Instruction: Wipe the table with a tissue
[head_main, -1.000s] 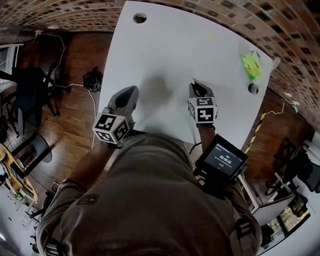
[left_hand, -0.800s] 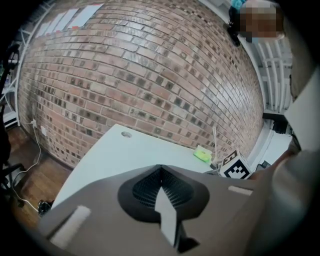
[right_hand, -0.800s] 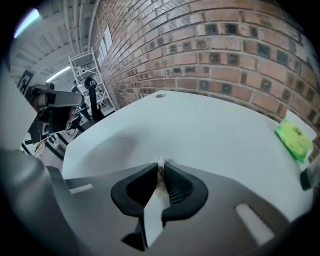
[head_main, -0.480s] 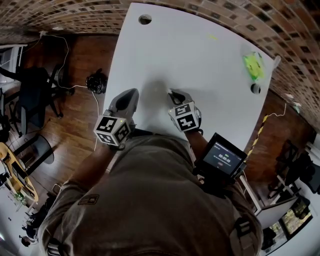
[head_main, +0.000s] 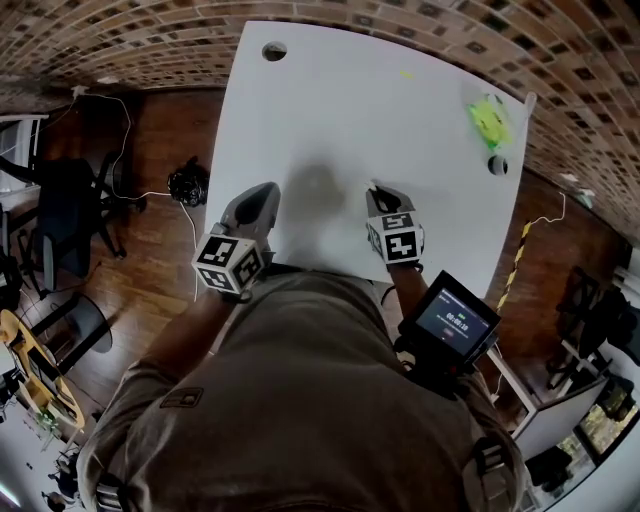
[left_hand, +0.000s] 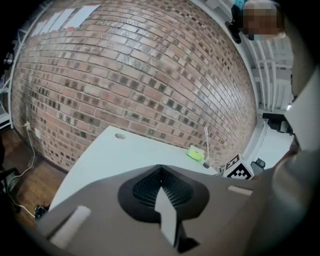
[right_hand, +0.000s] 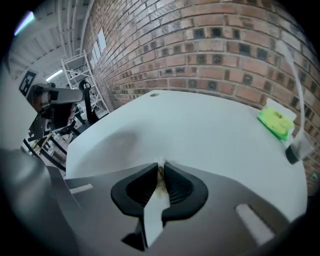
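A white table (head_main: 330, 110) fills the head view. My right gripper (head_main: 373, 187) rests at its near edge, right of centre, with its tip down on the surface. In the right gripper view its jaws (right_hand: 162, 169) are shut on a small, yellow-stained wad of tissue (right_hand: 161, 176) that touches the tabletop. My left gripper (head_main: 264, 190) sits at the near left edge of the table. It is shut, with nothing between the jaws (left_hand: 160, 168). A faint yellow mark (head_main: 406, 73) shows on the far part of the table.
A green pack (head_main: 487, 120) lies at the far right corner beside a cable hole (head_main: 497, 165). Another hole (head_main: 274, 50) is at the far left corner. A brick wall runs behind the table. Chairs and cables (head_main: 185, 185) are on the wooden floor to the left.
My right gripper slid left across the near table with the tissue, then came back to the right. The left gripper stayed where it was.
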